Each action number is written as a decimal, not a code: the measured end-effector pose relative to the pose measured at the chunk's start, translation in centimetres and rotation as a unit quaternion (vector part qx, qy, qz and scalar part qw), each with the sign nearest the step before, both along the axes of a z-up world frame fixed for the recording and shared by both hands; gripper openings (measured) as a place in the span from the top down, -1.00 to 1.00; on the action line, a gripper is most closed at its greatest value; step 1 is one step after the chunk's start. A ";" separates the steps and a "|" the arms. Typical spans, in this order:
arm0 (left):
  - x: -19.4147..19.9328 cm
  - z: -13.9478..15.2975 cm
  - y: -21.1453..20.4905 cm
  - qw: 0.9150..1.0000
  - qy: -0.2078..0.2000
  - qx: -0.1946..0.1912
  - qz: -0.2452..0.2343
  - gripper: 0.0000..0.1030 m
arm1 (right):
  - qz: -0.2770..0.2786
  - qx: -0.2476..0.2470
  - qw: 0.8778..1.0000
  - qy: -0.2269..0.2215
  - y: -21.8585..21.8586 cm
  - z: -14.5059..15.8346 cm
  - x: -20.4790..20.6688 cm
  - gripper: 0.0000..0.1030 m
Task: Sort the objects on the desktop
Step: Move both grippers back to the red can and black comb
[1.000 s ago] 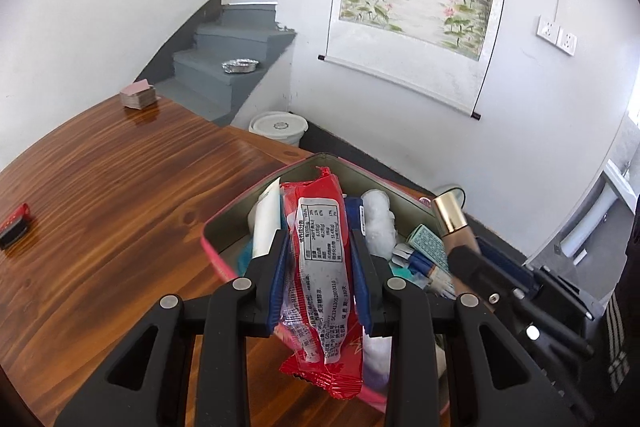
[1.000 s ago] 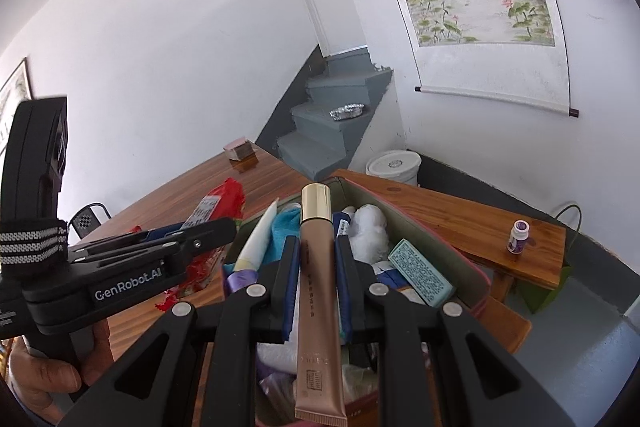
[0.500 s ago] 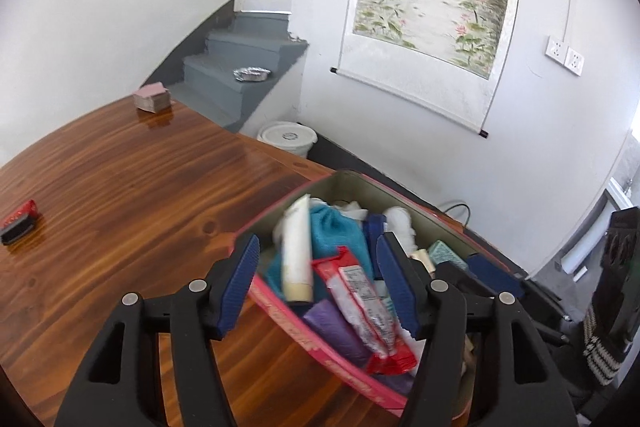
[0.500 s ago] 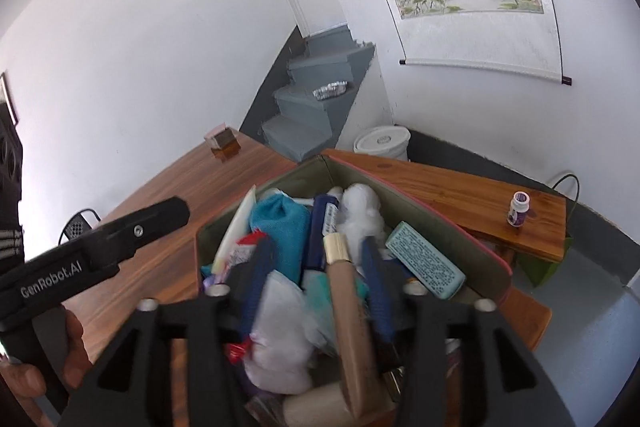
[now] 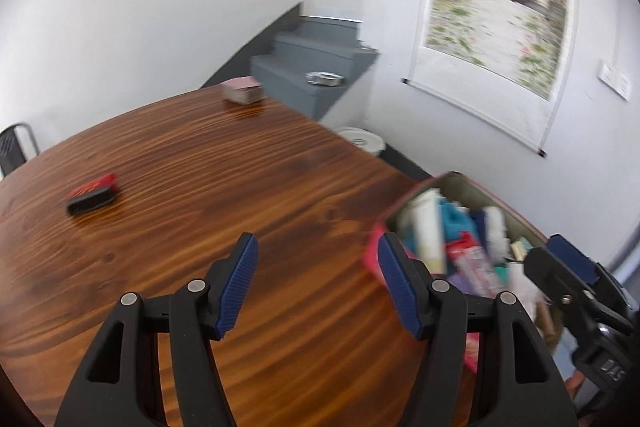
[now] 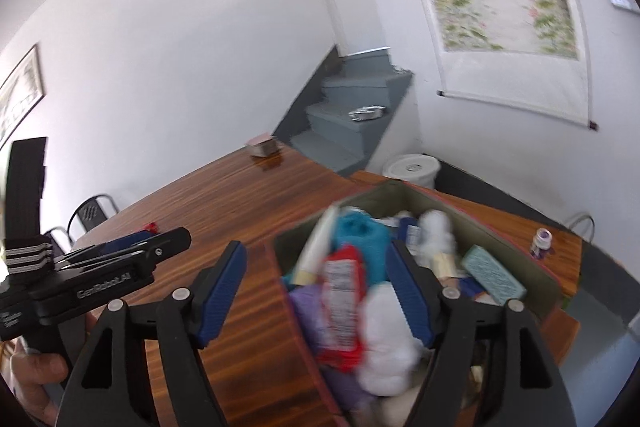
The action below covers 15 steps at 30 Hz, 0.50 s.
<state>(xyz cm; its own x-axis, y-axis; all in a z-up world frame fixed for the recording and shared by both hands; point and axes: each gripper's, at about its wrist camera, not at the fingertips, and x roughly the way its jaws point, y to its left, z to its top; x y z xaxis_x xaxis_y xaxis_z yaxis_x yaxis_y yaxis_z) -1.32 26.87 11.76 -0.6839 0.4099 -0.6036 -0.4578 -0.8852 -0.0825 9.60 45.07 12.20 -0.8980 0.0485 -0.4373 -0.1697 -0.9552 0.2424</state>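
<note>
A second ago the left gripper [image 5: 318, 283] pinched the red snack packet [image 6: 340, 291] and the right gripper [image 6: 316, 291] pinched a gold-capped tube; now both hold nothing. The packet lies in the box [image 6: 532, 267] with the other things. The left fingers are spread wide over bare table [image 5: 200, 187], box at 3 o'clock, while the right jaws are opening above the box

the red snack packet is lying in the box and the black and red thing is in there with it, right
Not quite. The red snack packet does lie in the box, but the black and red thing sits out on the table, as the left wrist view shows.
</note>
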 end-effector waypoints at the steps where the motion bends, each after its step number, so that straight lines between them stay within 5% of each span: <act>1: -0.3 -0.2 -1.1 1.000 0.000 -0.004 0.015 -0.28 | 0.007 0.002 1.000 0.001 -0.6 0.0 -0.3 -0.51; 15: -3.0 -1.9 -14.5 0.990 -0.024 0.004 0.140 -0.28 | 0.122 0.009 0.992 -0.042 -11.9 -2.4 -7.0 -0.57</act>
